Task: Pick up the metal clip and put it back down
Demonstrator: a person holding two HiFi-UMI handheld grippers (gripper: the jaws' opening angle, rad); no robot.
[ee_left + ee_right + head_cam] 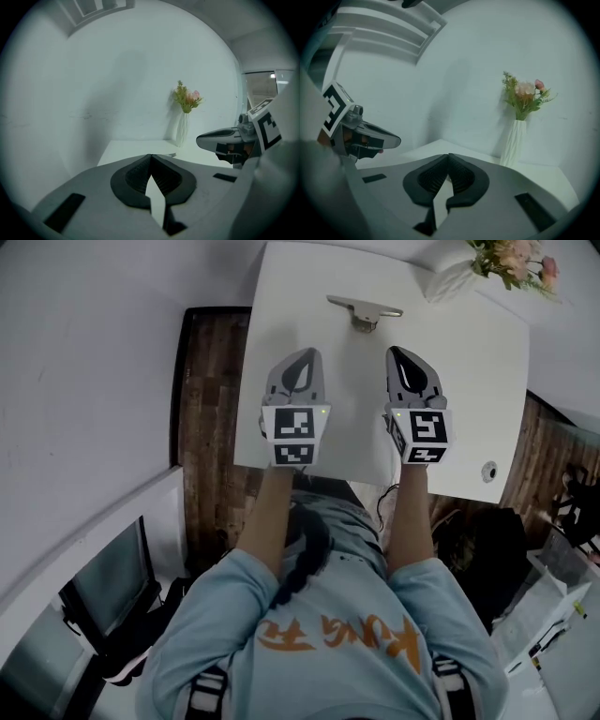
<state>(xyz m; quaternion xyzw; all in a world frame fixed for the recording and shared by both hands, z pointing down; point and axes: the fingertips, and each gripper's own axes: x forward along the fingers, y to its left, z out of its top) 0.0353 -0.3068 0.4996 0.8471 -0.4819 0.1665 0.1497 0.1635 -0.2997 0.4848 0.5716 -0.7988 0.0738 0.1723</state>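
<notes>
Biggest first: the table (281,296) is a white slab, smooth and matte, w/ square edges, and you stand at its near side. Over that near part you hold both tools side by side, pointing away from you.

- **L gripper (302,354):** grey plastic shell, black ribbed pads. Jaws are closed tip to tip w/ nothing btwn them.
- **R gripper (395,352):** same build. Jaws are also pressed together and empty.

At the far right corner stands a white ribbed vase (448,282) w/ pink and green flowers (514,259). It's well apart from the work.

Smallest, and the one that counts, is the metal clip (364,310). It lies flat on the table beyond both tips, toward the far edge. It's thin and grey w/ a dull sheen: a long bar w/ a short stub pointing back at you.

Its long axis runs left to right across your view, i.e. crosswise to both grippers. It sits btwn the two lines of approach but nearer the R gripper, ahead and a bit inward of its tip.

So the R one looks the better pick. You'd need to open its jaws first, then go fwd and slightly left, closing across the bar's narrow width or on the stub. Thin metal on a smooth top could prob. skid if nudged.
</notes>
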